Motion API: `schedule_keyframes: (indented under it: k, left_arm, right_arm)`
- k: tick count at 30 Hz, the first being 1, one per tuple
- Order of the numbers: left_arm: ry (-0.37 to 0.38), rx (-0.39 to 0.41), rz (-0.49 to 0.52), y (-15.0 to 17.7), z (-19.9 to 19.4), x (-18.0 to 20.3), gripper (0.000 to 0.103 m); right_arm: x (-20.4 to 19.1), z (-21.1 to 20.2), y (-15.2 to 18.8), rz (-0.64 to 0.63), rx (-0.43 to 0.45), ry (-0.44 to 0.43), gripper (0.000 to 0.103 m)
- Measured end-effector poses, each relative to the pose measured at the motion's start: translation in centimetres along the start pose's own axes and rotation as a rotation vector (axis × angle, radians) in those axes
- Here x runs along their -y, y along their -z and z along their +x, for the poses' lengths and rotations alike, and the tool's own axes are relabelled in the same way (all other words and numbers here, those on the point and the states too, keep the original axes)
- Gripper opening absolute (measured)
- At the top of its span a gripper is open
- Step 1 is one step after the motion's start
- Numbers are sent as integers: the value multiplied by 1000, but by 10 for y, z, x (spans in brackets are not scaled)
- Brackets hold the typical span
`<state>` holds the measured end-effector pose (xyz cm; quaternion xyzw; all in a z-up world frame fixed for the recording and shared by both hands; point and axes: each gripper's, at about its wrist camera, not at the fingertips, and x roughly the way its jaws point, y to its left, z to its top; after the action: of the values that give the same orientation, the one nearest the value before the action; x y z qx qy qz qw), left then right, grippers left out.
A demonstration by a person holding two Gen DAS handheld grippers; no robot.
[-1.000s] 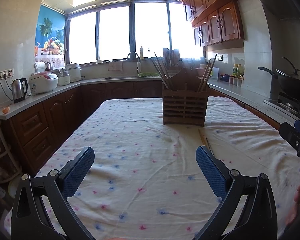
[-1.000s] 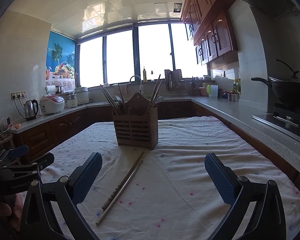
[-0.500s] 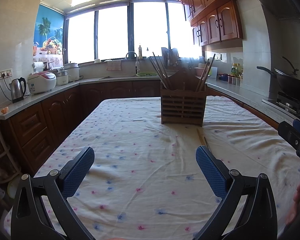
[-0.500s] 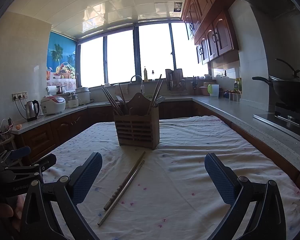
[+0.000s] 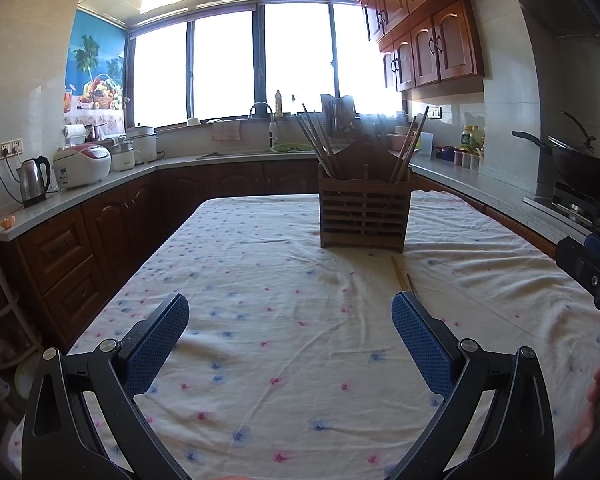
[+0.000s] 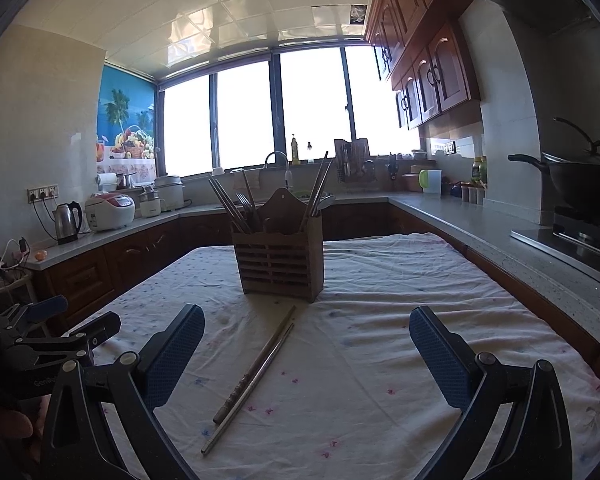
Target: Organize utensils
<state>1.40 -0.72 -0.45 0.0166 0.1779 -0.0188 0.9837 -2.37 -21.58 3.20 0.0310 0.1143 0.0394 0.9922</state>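
Observation:
A slatted wooden utensil holder point(image 6: 279, 257) stands upright mid-table with chopsticks and a fork sticking out; in the left wrist view the holder point(image 5: 363, 211) is ahead and slightly right. Two metal chopsticks point(image 6: 252, 378) lie side by side on the cloth in front of it, between the right gripper's fingers and closer to the left one. My right gripper point(image 6: 306, 354) is open, empty, above the cloth. My left gripper point(image 5: 290, 342) is open and empty too; only the chopsticks' far tips point(image 5: 402, 276) show past its right finger.
A flowered cloth covers the table point(image 5: 260, 280). Counters with dark wood cabinets wrap around it: kettle point(image 5: 34, 180) and rice cooker point(image 5: 83, 165) on the left, a wok point(image 6: 584, 188) on the stove at right. The other gripper and a hand show at each view's edge.
Both views have drifted slightly: the holder sits a little left of where it was in the left wrist view, and the chopsticks look a bit nearer in the right one. Both grippers stay open.

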Motion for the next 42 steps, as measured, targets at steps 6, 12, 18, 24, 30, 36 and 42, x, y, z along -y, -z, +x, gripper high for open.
schedule_keyframes:
  k: [6, 12, 18, 24, 30, 36, 42]
  left_arm:
    - [4, -2, 2, -1, 2, 0, 103]
    - [8, -5, 3, -1, 4, 0, 103]
    - [8, -7, 3, -1, 4, 1, 103]
    - [13, -10, 5, -1, 5, 0, 103]
    - [16, -12, 7, 0, 5, 0, 103]
    - [18, -15, 8, 0, 6, -1, 103]
    - [20, -21, 8, 1, 7, -3, 103]
  right_arm:
    - [1, 1, -1, 4, -3, -5, 103]
    - [1, 1, -1, 5, -3, -7, 103]
    - [1, 2, -2, 6, -5, -8, 103]
    - [2, 1, -1, 8, -6, -9, 103]
    - [1, 1, -2, 9, -7, -10, 103]
    - [2, 1, -2, 9, -7, -9, 103]
    - [1, 1, -2, 10, -7, -10, 103]
